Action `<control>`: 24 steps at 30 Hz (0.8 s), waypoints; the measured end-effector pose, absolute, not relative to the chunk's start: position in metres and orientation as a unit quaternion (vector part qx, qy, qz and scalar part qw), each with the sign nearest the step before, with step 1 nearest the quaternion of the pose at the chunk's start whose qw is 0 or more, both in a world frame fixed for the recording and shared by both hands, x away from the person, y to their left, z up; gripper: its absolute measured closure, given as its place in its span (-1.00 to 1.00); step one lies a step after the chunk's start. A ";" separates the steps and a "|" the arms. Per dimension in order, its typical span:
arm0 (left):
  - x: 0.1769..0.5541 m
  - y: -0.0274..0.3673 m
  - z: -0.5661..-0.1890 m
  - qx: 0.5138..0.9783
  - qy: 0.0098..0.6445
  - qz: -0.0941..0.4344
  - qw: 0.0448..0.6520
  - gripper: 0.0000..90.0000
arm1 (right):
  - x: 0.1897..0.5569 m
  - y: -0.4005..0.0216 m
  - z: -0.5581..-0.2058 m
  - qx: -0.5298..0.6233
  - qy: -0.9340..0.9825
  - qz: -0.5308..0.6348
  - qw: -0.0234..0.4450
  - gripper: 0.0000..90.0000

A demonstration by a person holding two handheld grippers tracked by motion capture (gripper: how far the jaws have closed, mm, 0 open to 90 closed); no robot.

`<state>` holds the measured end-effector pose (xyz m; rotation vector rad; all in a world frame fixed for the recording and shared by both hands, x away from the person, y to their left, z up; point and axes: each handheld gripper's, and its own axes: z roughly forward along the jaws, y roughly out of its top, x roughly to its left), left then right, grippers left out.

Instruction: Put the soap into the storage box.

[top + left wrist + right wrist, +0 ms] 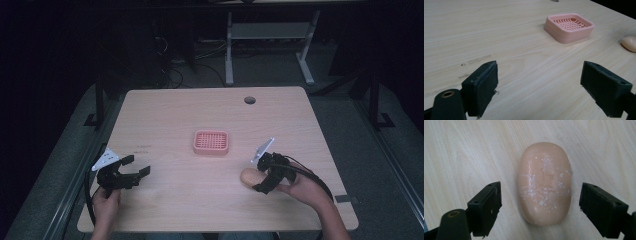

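Table (190,107): light wood top, with a round cable hole (249,100) near its far edge. Soap (544,182): one oval bar, pale peach, flecked with white scuffs, lying flat on the table at the near right; in the high view it sits at the tip of the right gripper (256,172), and in the left gripper view its end shows at the right edge (630,43). Right gripper: held in the person's right hand (302,187), pointed down at the bar; jaws spread wide, one on each side of the soap with a gap of bare wood between each pad and the bar, touching neither side. Soap dish (211,142): pink, square with rounded corners, slotted grid floor, standing near the middle of the table, well apart from the soap and holding nothing; seen also in the left gripper view (569,27), ahead and to the right of the jaws. Left gripper (131,169): held in the left hand (106,202) at the near left of the table, low over the wood; jaws spread wide over bare table, gripping nothing, well apart from dish and soap. Beyond the table: dark floor and the white legs of another table (229,50).
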<state>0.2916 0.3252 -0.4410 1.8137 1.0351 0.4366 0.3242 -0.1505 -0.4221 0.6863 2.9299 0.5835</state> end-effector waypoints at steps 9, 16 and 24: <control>0.291 0.325 -0.441 0.743 0.425 0.179 0.485 -0.68 | 0.334 -0.141 -0.428 0.219 0.961 0.167 0.029 -0.57; 0.292 0.326 -0.441 0.742 0.427 0.180 0.484 -0.68 | 0.339 -0.134 -0.436 0.215 0.966 0.143 0.022 -0.55; 0.292 0.326 -0.440 0.742 0.426 0.179 0.486 -0.68 | 0.342 -0.130 -0.442 0.213 0.968 0.130 0.020 -0.50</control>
